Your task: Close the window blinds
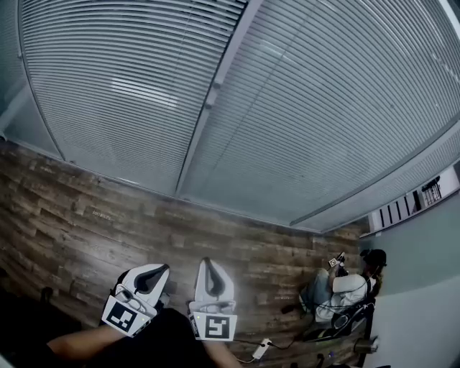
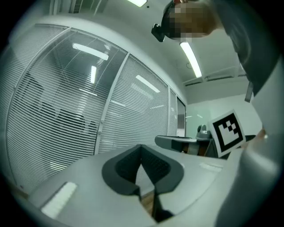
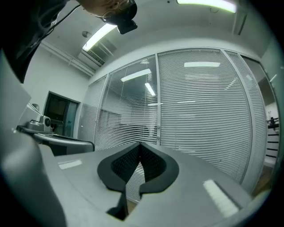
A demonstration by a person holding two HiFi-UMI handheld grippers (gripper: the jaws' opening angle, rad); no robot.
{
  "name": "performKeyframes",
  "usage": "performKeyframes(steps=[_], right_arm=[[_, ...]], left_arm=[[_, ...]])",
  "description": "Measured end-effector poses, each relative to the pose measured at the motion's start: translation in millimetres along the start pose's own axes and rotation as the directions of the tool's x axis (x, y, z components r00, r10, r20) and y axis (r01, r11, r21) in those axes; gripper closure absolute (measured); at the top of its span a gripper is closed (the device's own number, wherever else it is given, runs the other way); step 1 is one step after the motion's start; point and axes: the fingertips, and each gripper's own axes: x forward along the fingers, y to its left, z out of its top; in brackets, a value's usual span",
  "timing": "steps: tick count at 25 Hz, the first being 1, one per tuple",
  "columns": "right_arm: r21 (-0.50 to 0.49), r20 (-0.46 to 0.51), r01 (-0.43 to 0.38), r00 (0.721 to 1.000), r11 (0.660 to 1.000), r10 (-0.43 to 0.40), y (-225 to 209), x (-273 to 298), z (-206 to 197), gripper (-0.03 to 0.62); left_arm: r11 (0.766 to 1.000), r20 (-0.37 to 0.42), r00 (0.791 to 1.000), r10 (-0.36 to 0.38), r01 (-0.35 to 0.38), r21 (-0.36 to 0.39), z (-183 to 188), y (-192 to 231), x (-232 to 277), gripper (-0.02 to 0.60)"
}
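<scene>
blinds (image 1: pixel 129 86) cropped above, distant person (image 1: pixel 345 287) — tiny

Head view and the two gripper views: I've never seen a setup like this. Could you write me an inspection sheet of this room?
Surface: wood-plank floor below the window.
Job's things: window blinds, lowered across the glass panels; some slats let the room behind show through.
Clutter: nothing seen.
Grippers: left gripper and right gripper both shut, holding nothing, not touching the blinds.
Cables: white power strip with its cable on the floor.
Surroundings: a seated person at the right; ceiling lights on.
</scene>
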Motion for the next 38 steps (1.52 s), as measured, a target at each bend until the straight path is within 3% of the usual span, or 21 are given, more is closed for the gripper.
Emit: performKeyframes(steps=[9, 14, 20, 28, 38], right_arm=[[0.04, -0.008, -0.047, 0.999, 0.998, 0.047, 14.5, 6.5, -11.0, 0.592], [0.057, -0.014, -0.033, 0.999, 0.998, 0.034, 7.3, 22.8, -15.7, 0.592], [0.048, -0.033, -0.004, 0.999, 0.999, 0.005, -10.0, 50.0, -13.4, 0.592], [0.032, -0.037, -0.012, 0.999, 0.999, 0.013, -23.5, 115.1, -4.7, 0.592], [0.039, -0.05, 0.0, 0.999, 0.999, 0.002, -33.7, 211.2, 9.9, 0.592]], left_arm=[[0.998, -0.017, 0.998, 0.058, -0.058, 0.002, -2.4, 15.8, -10.3, 0.583], [0.999, -0.06, 0.997, 0.051, -0.052, -0.009, -13.3, 26.5, -2.7, 0.583], [1.0, -0.043, 0.999, 0.021, -0.021, -0.011, -4.1, 44.0, 29.3, 0.583], [1.0, -0.016, 1.0, 0.024, -0.024, -0.008, 17.9, 92.7, 76.2, 0.583], [0.998, 0.013, 1.0, -0.01, 0.011, -0.061, 43.2, 171.9, 134.3, 0.583]])
